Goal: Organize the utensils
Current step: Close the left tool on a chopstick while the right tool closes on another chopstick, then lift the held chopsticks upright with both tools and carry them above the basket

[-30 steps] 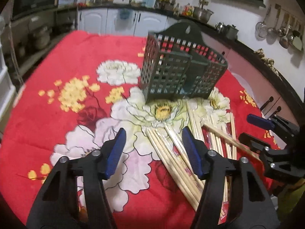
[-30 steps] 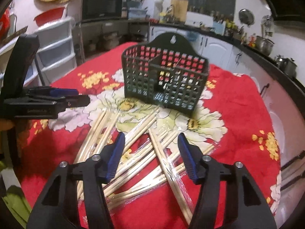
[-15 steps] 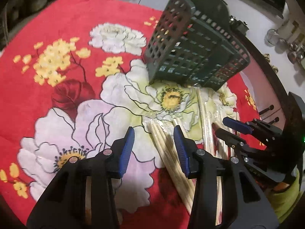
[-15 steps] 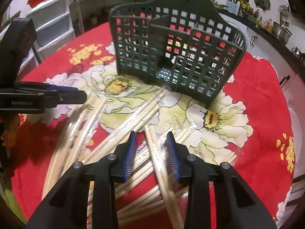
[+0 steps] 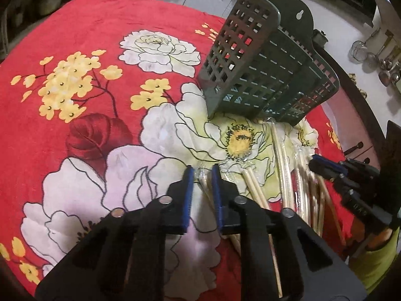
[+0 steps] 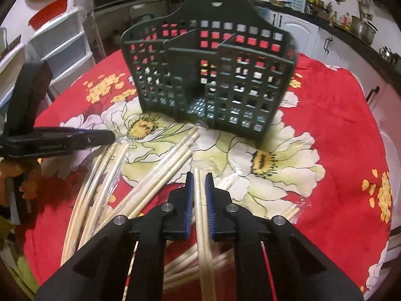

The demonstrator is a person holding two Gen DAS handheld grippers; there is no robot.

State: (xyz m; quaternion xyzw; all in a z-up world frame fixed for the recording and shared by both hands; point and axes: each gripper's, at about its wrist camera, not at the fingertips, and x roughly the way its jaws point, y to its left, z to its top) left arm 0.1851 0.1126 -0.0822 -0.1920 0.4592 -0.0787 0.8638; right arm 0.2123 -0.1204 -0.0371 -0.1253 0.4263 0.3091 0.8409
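Red flowered cloth [image 5: 82,125] carries the green slotted caddy [image 6: 208,75] and a scatter of wrapped chopsticks. Both grippers' jaws have just been closing: the left gripper [image 5: 201,174] seems to pinch a wrapper end, while the right gripper [image 6: 199,176] clamps one wrapped pair [image 6: 200,200]. Slick film could slip or drag neighbouring pairs along.

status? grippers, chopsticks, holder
Left gripper just closed on a wrapped chopstick pair. Right gripper just closed on another pair. Both pairs on the cloth; holder upright, looks empty. Nothing in the way.
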